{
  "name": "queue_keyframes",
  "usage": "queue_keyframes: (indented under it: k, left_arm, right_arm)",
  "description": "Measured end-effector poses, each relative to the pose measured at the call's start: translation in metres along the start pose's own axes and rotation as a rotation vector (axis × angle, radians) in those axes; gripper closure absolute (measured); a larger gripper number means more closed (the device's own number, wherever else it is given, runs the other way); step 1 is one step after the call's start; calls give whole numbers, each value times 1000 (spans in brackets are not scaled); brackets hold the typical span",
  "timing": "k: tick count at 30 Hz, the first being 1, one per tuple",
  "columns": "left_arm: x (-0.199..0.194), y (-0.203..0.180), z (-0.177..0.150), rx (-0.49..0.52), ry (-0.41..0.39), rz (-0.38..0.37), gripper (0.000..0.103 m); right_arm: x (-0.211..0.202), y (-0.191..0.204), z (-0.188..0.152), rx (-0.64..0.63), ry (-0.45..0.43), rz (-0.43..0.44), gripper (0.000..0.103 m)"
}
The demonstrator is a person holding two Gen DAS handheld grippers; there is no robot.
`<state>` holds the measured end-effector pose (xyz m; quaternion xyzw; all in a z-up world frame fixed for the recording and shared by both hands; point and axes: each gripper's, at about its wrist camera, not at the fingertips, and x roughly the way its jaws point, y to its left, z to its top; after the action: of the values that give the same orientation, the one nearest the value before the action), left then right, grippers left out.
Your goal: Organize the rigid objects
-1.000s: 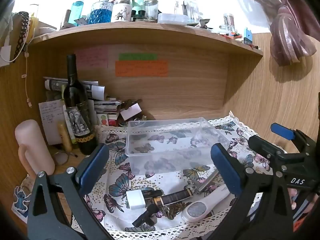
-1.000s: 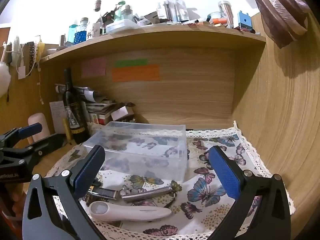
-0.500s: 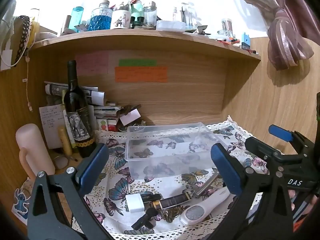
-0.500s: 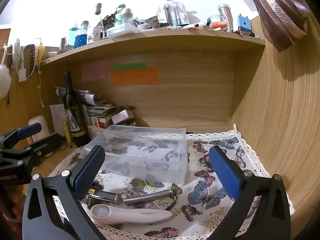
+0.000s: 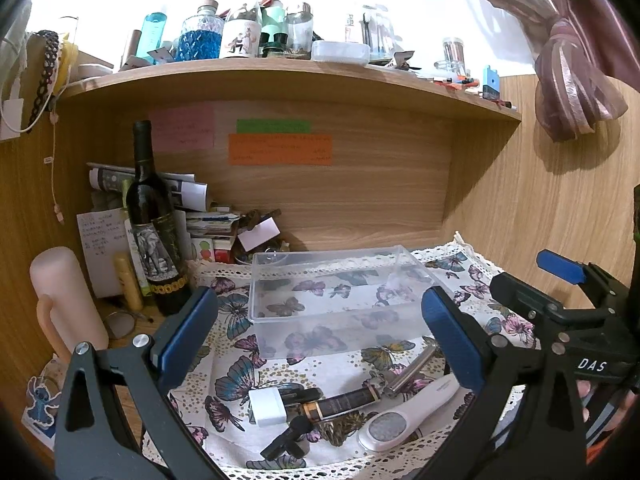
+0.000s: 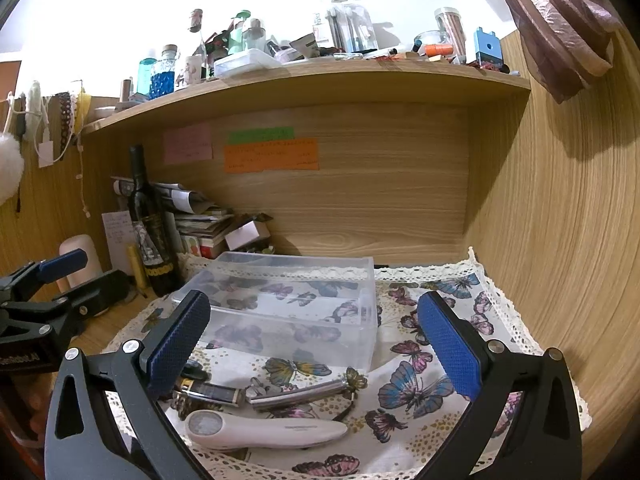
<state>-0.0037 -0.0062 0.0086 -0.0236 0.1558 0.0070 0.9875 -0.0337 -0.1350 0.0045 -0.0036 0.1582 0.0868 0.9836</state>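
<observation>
Clear plastic forms the single storage bin (image 5: 336, 300), which stands open-topped on one butterfly-print cloth (image 5: 236, 364) edged in lace. Its interior shows only the cloth pattern through the walls.

Loose items, counted on the cloth in front of the bin:
- One white handheld device (image 6: 264, 430) with a round grey window.
- One silver metal cylinder (image 6: 298, 394).
- One dark lighter with gold trim (image 5: 340, 402).
- One white charger plug (image 5: 267, 402).
- One small black clip-like part (image 5: 286, 440); type cannot be determined.

Two grippers are present. The left gripper (image 5: 320, 340) has both blue pads spread wide with nothing between them; the right gripper (image 6: 316, 340) is likewise spread wide and holds nothing.

Seen from the left wrist, the bin lies at 12 o'clock between the pads, the loose items at 6 o'clock, and the right gripper at 3 o'clock. Seen from the right wrist, the bin sits at 11 o'clock and the white device at 6 o'clock.

One wine bottle (image 5: 154, 236) stands at 9 o'clock, beside the cloth.
</observation>
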Motion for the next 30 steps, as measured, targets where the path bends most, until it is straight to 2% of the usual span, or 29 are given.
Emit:
queue_keyframes:
  k: [30]
  left_arm:
    - [-1, -3, 0, 1, -6, -25, 0]
  right_arm:
    - [-4, 1, 3, 4, -5, 12, 0]
